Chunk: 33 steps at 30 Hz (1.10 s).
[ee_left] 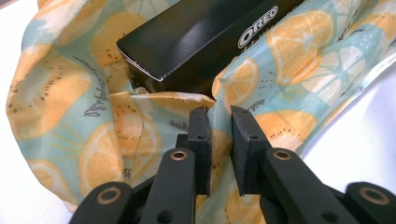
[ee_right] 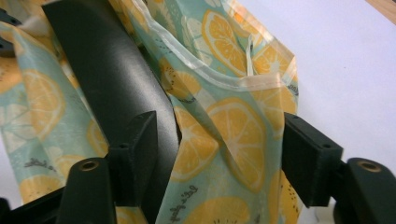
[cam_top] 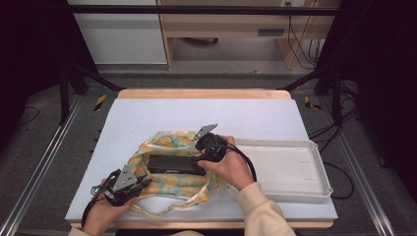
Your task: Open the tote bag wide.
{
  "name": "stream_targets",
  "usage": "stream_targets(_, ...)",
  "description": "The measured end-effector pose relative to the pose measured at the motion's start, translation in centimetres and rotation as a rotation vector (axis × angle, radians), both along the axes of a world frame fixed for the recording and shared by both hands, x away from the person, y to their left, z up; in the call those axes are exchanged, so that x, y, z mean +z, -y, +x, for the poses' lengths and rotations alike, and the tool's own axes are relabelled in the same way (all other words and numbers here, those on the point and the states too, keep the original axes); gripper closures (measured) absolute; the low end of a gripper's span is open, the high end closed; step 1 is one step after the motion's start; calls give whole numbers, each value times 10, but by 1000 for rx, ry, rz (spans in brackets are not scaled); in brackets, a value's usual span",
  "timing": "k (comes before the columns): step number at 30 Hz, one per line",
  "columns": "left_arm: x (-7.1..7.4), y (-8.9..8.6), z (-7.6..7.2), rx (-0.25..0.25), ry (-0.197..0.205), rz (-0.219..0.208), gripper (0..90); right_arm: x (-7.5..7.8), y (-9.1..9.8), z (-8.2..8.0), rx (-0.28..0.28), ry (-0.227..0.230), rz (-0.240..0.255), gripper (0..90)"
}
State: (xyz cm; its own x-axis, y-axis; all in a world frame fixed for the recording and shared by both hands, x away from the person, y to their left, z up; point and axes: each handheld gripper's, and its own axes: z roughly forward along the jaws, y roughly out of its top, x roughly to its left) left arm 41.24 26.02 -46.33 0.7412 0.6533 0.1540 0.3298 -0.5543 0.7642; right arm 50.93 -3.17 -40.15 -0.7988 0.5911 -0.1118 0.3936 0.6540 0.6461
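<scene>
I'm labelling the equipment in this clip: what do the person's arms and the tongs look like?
Both tongs, left and right, are black, with flat rectangular pads on bars with brass-coloured rivets. Each carries a grey three-cornered plate and trails a black cable. The right arm wears a cream sleeve.

The bag [cam_top: 169, 167] lies on the desk [cam_top: 147, 118] near its front edge, left of centre. The box [cam_top: 174, 163] rests in the bag's mouth. The tray [cam_top: 295, 169] sits just right of the bag, at the desk's front right corner.
</scene>
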Motion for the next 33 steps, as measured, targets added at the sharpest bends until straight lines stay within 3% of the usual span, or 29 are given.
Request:
stream_targets(4, 1, 1, 0, -5, 9, -13, 806, -3, -4, 1, 4, -6, -46, 591)
stream_targets(8, 3, 1, -1, -8, 20, -20, 817, -3, -2, 0, 30, 7, -56, 844)
stream_targets(10, 4, 1, -2, -9, 25, -25, 820, -4, -2, 0, 19, 18, -58, 899)
stream_targets(16, 3, 2, -4, -17, 10, 6, 850, -4, 3, 6, 10, 39, -37, 900)
stream_targets(19, 0, 1, -5, -21, -6, 58, 875, -6, 13, 16, -34, 42, -12, 900)
stream_targets(20, -2, 1, -5, -17, -9, 57, 877, -7, 16, 19, -46, 41, -7, 900)
stream_targets(22, -3, 2, -5, -21, -7, 105, 881, -8, 21, 24, -64, 38, 2, 900)
stream_targets(23, -3, 2, -5, -21, -7, 105, 882, -8, 21, 24, -64, 38, 2, 900)
stream_targets(24, -4, 3, -6, -23, -5, 133, 883, -10, 27, 29, -93, 24, 1, 900)
stream_targets(27, -6, 5, -7, -26, -10, 167, 885, -13, 33, 34, -116, 6, -2, 900)
stream_targets(33, -7, 3, -8, -23, -11, 169, 887, -15, 42, 38, -153, 6, -12, 900)
